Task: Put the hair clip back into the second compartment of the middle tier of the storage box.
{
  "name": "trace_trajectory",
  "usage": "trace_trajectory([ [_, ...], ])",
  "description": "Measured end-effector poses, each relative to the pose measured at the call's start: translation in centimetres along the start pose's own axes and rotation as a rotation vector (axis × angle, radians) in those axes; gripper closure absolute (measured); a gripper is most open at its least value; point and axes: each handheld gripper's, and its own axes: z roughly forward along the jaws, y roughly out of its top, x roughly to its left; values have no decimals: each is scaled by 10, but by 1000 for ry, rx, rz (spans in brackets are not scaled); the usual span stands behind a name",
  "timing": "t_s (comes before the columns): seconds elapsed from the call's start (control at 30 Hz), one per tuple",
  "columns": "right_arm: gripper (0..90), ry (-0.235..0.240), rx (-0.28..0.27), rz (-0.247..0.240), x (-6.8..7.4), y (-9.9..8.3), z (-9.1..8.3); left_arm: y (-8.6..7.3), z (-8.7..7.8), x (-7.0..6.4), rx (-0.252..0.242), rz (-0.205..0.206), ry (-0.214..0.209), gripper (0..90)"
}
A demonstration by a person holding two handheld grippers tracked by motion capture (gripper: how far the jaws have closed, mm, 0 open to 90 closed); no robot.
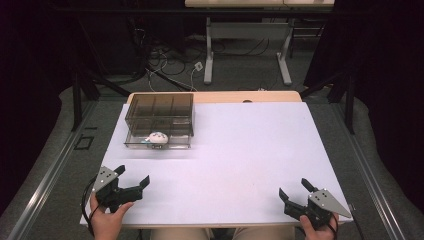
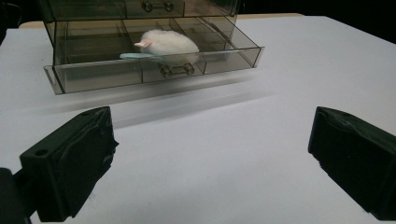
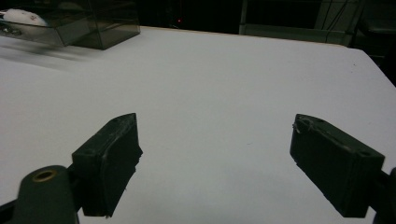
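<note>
High view puts a small white stuffed toy (image 1: 157,137) in the pulled-out bottom drawer (image 1: 135,142) of a smoky clear drawer box (image 1: 160,107), which stands on the far left part of the white table top (image 1: 240,160). The toy lies toward the middle of the drawer, just behind its front wall. In the left gripper view the toy (image 2: 166,43) shows a pinkish tip at its left side and a pale blue strip under it, and the drawer (image 2: 93,74) has a small double-ring handle (image 2: 177,70) on its front, right below the toy. A closed drawer above carries a like handle (image 2: 154,6).

Near the left corner of the table, a hand (image 1: 107,220) holds the left gripper (image 1: 134,177), its jaws spread wide with nothing between them; it is well apart from the box and aimed toward it. At the near right corner another hand (image 1: 320,231) holds the right gripper (image 1: 293,189), jaws likewise spread and empty over bare table. In the right gripper view the box (image 3: 100,25) sits far off at the upper left.

Beyond the table's far edge, cables (image 1: 165,60) lie on the floor beside the white legs of another table (image 1: 210,50).
</note>
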Motion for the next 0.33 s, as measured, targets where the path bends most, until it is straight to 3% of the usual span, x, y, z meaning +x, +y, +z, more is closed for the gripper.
trace_trajectory([
  [0.33,152,3,2,4,0,0,0,-2,1,0,5,2,2,8],
])
